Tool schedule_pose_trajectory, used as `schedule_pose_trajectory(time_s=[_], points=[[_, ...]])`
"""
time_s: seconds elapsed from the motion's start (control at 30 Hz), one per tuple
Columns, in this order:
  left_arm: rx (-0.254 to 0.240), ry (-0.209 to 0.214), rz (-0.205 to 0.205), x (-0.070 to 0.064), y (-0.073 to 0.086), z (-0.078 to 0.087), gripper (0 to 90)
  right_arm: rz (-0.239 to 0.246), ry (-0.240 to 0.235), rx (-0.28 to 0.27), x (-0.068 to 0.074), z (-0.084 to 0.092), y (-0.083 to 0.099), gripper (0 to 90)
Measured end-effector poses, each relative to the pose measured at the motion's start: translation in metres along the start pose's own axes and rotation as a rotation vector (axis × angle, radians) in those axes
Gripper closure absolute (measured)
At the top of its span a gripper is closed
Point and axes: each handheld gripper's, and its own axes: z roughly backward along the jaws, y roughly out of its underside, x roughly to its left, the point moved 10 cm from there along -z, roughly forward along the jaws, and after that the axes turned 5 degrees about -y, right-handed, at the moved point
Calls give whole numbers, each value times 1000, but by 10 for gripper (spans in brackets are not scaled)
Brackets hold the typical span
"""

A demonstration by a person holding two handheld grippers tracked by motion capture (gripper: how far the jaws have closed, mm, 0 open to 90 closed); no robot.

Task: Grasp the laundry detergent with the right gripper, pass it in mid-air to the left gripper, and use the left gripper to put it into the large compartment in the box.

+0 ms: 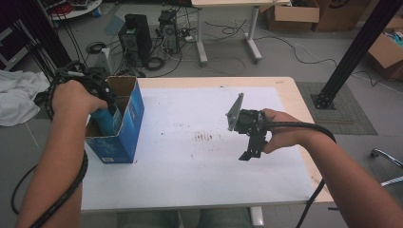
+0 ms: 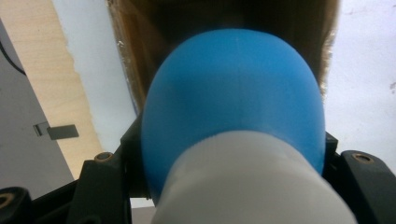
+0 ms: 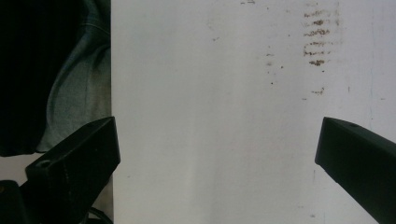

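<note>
A blue cardboard box (image 1: 124,128) stands open-topped near the table's left edge. My left gripper (image 1: 107,110) reaches down into its opening, shut on a blue bottle (image 1: 105,119). In the left gripper view the bottle's rounded blue body (image 2: 233,98) and white end (image 2: 252,182) sit between the jaws, with the box's brown inside (image 2: 140,42) beyond. My right gripper (image 1: 250,153) hovers over the white mat right of centre. It is open, and in the right gripper view (image 3: 217,154) nothing lies between its jaws.
A white mat (image 1: 190,166) covers the wooden table, with brown smudges (image 1: 203,137) at its middle. Computer towers (image 1: 135,35), cables and cardboard boxes (image 1: 292,14) stand on the floor behind. A black post (image 1: 351,52) rises at the right, and white cloth (image 1: 16,95) lies at the left.
</note>
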Motion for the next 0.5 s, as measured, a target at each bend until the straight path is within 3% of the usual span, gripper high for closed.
schedule_pose_trajectory(time_s=[0.5], points=[[7,-3,-12,-6,-2,-31,386,-9,-8,-7,-2,-4,2,0]])
